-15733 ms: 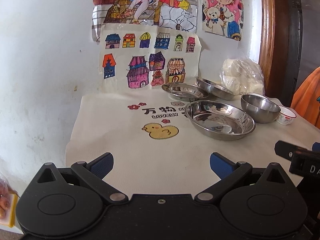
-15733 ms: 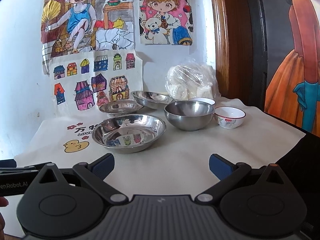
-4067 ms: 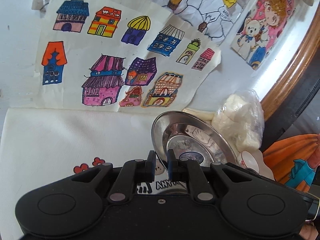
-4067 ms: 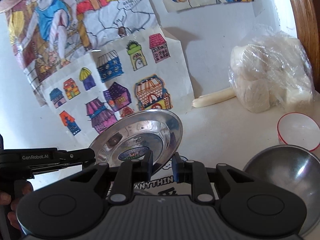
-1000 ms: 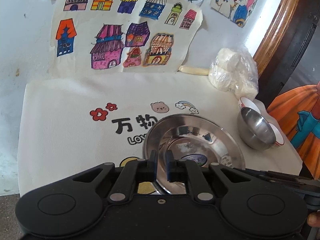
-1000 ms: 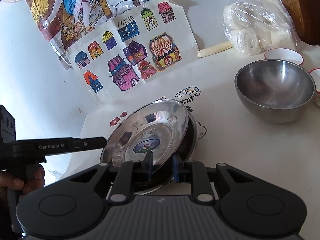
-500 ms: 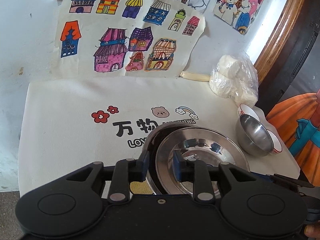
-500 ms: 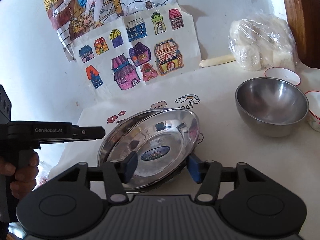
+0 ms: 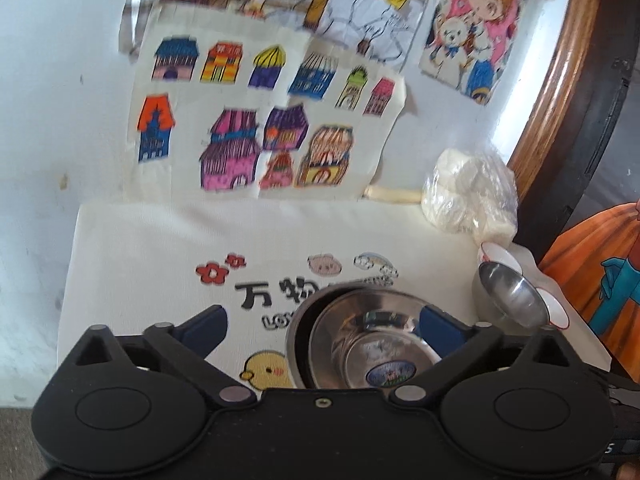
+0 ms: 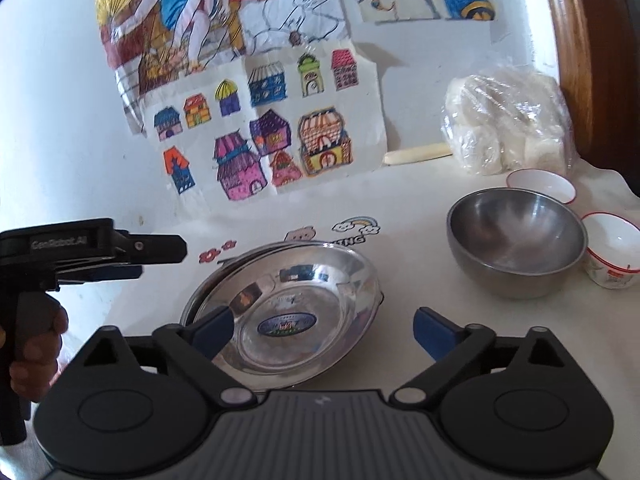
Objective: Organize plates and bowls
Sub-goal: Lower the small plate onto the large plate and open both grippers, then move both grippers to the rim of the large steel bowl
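Two shiny steel plates (image 10: 296, 304) lie nested on the printed cloth, the upper one with a blue sticker in its middle. In the left wrist view the same stack (image 9: 372, 344) sits low and right of centre. My left gripper (image 9: 324, 320) is opening wide, the stack's near rim between its blue pads (image 9: 208, 322) but untouched. My right gripper (image 10: 324, 326) is opening too, its pads (image 10: 214, 330) apart from the plate rim that lies between them. A steel bowl (image 10: 516, 240) stands to the right, with two white red-rimmed bowls (image 10: 612, 252) behind and beside it.
A plastic bag of white lumps (image 10: 508, 120) and a pale stick (image 10: 416, 156) lie against the wall with the drawings. The cloth (image 9: 160, 248) covers the table, whose left edge drops off. A hand (image 10: 36, 344) holds the left gripper's handle at the left.
Both grippers were shut on the upper plate's rim and now stand wide apart. The plate has settled level into the lower plate. Both cameras tilted up a little.
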`<state>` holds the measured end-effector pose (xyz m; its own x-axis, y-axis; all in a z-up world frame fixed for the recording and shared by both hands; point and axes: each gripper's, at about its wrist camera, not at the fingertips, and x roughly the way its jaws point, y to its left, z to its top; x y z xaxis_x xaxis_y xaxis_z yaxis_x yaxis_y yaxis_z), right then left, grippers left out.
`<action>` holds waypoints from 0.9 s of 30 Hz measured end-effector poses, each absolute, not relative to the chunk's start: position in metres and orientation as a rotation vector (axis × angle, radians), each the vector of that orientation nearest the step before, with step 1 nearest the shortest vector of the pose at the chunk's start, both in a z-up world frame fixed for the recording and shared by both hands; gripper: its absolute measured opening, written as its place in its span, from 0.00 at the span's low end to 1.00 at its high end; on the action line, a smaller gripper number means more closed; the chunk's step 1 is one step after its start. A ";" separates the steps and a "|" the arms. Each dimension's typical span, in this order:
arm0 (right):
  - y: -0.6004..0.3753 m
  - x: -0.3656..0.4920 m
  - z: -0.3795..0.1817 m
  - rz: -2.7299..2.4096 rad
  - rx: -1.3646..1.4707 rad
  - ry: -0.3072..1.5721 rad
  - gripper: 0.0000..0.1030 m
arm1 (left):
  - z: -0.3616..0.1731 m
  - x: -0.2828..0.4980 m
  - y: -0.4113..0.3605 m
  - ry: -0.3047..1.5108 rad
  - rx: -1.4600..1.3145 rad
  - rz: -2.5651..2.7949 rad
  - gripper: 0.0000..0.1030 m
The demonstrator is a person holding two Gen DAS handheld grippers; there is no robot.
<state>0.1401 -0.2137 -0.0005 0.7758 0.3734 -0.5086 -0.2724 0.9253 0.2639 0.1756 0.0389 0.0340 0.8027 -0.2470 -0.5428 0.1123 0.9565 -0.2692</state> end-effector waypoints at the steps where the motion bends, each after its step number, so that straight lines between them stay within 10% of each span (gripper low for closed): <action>1: -0.216 0.138 0.000 0.345 0.190 0.579 1.00 | 0.035 0.174 0.037 0.599 -0.221 -0.198 0.99; 27: -0.330 0.132 -0.024 0.008 0.366 0.423 1.00 | 0.037 0.236 -0.095 0.603 -0.136 -0.315 0.99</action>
<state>0.1317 -0.3304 -0.0240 0.9126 0.0828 -0.4003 0.0682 0.9347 0.3488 0.2365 -0.0945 0.0373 0.7779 -0.3294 -0.5351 0.2505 0.9435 -0.2167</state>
